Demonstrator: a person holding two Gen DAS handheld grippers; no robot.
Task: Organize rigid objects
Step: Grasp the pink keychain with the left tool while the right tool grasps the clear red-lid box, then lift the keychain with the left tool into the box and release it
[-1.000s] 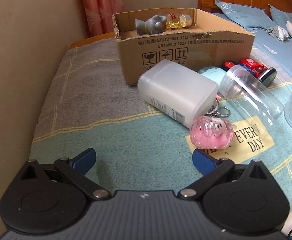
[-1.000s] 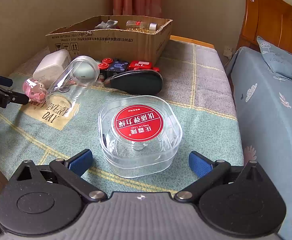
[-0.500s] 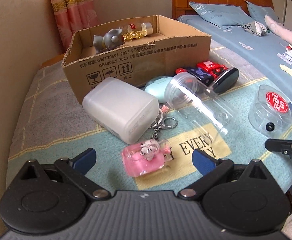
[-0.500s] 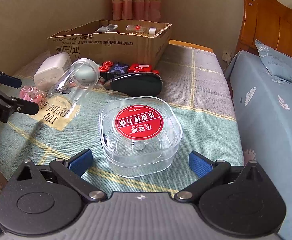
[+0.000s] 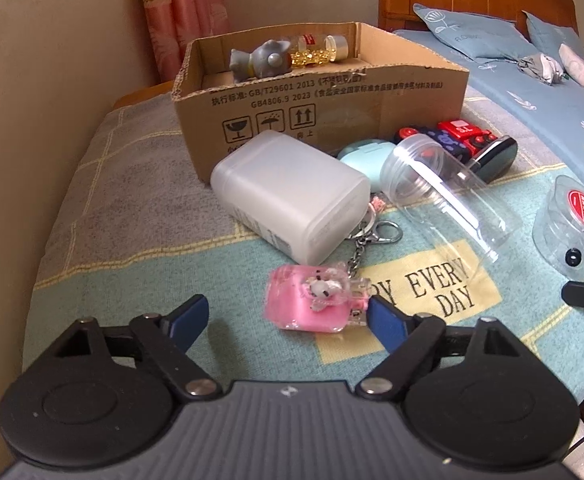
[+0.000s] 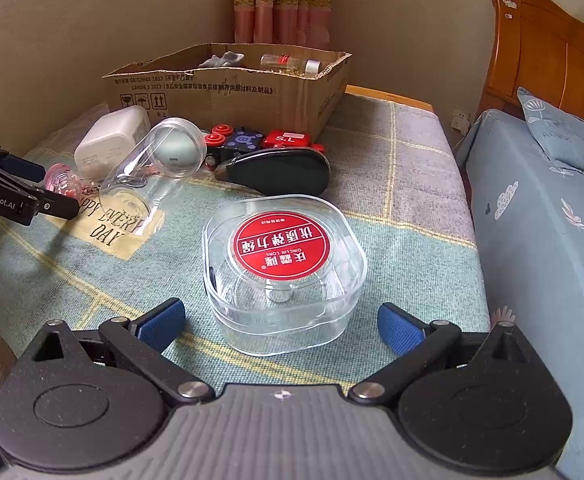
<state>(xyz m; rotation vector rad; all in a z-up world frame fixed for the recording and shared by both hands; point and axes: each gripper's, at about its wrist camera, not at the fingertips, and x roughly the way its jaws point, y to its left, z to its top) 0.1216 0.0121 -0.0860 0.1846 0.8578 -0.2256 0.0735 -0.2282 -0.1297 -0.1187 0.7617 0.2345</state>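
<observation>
Since a sec ago my left gripper [image 5: 286,316] has slid over so the pink keychain [image 5: 316,300] now sits btwn its blue pads. Its jaws have just been closing on the keychain; the right pad [image 5: 384,320] looks to be at the charm's edge, while the left pad [image 5: 188,316] is apart from it, so no pinch yet. My right gripper [image 6: 280,324] hasn't shifted: spread wide, the clear case w/ red label [image 6: 284,260] just ahead of the pads, untouched.

Progress, as I read it: early. Only a grey figure [image 5: 260,60] and a small bottle [image 5: 320,50] are in the cardboard box [image 5: 332,108]. Left out on the blanket [image 5: 132,272]: keychain, white container [image 5: 292,196], clear jar [image 5: 444,188], teal case [image 5: 362,160], toy car [image 5: 460,138], dark oval thing [image 6: 276,170], plus the clear case.
</observation>
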